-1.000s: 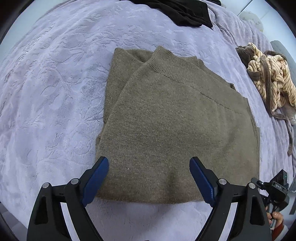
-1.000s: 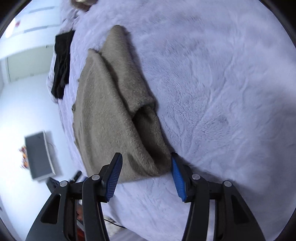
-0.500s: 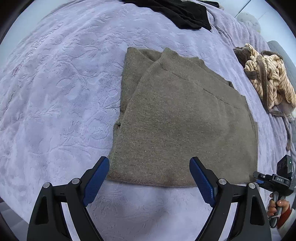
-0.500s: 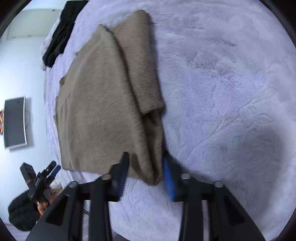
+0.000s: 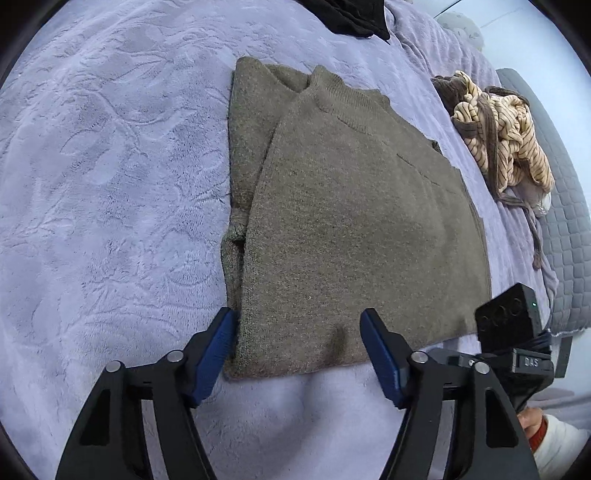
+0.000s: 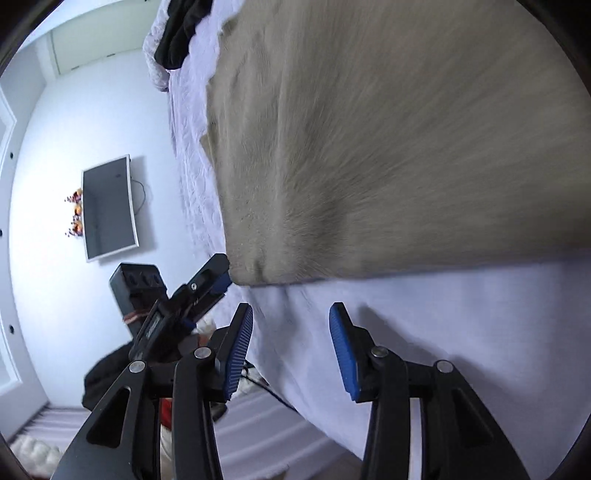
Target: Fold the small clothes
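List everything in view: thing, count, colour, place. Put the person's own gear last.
sweater: one, olive-brown, folded flat mid-bed
bedspread: one, lilac, embossed, under everything
black garment: one, far edge of bed
striped garment: one, cream and brown, bunched beside the sweater
wall screen: one, dark, on the white wall
left gripper: one, black with blue pads, jaws just been closing, straddling the sweater's near corner
right gripper: one, black with blue pads, open over bare bedspread
sleeve: one, white with red cuff, lower corner
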A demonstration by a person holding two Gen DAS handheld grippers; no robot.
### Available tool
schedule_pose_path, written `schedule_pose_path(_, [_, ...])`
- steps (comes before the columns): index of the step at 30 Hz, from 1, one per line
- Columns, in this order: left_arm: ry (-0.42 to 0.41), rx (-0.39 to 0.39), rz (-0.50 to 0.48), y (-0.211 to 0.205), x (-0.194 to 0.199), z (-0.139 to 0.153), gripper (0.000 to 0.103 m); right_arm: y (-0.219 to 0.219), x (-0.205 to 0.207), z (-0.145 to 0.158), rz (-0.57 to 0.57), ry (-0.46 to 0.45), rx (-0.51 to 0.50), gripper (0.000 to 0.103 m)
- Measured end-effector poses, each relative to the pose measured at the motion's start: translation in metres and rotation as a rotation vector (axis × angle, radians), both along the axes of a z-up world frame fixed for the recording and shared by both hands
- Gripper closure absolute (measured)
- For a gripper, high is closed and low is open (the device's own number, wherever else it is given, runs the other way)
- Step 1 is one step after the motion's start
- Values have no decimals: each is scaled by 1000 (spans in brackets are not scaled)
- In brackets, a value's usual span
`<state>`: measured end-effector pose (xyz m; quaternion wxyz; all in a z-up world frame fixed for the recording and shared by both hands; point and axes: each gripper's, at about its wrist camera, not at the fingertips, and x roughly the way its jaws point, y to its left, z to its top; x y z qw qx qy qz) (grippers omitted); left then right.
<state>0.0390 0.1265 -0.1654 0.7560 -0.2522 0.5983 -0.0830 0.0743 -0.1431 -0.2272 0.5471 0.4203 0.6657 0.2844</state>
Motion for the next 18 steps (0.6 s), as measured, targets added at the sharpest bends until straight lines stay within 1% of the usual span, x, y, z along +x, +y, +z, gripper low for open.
schedule_pose_path(1, [1,-19,-7,2,0,-3,52,9,1,-8,-34,20,9,56])
schedule_pose_path(2, [4,-32,-21,4,1,-6,61,17,4,-15,-82,40,27,56])
schedule_pose_path(3, [12,-26,-35,4,2,-8,80,22,6,-18,-121,48,40,56])
schedule_pose_path(4, [23,-19,-56,6,3,-10,86,27,8,-18,-149,50,31,63])
schedule_pose_path(5, [16,-27,-67,7,1,-8,86,31,11,-15,-143,47,2,91])
schedule_pose_path(6, [-5,-32,-81,8,-2,-2,92,34,13,-10,-123,31,-26,94])
schedule_pose_path(8, [-38,-14,-108,9,-10,7,92,40,15,12,-41,-56,-76,94])
schedule_pose_path(10, [-43,7,-130,7,-21,6,91,43,12,24,34,-108,-140,95])
schedule_pose_path(12, [-32,41,-150,5,-30,-5,92,48,9,19,79,-106,-213,95])
schedule_pose_path(14, [-13,23,-124,9,-38,-18,92,56,7,6,112,-97,-273,95])
schedule_pose_path(16, [-18,-2,-90,16,-42,-20,92,60,5,-3,105,-80,-280,95])
schedule_pose_path(18, [-31,3,-74,20,-46,-15,91,65,5,0,95,-81,-280,95])
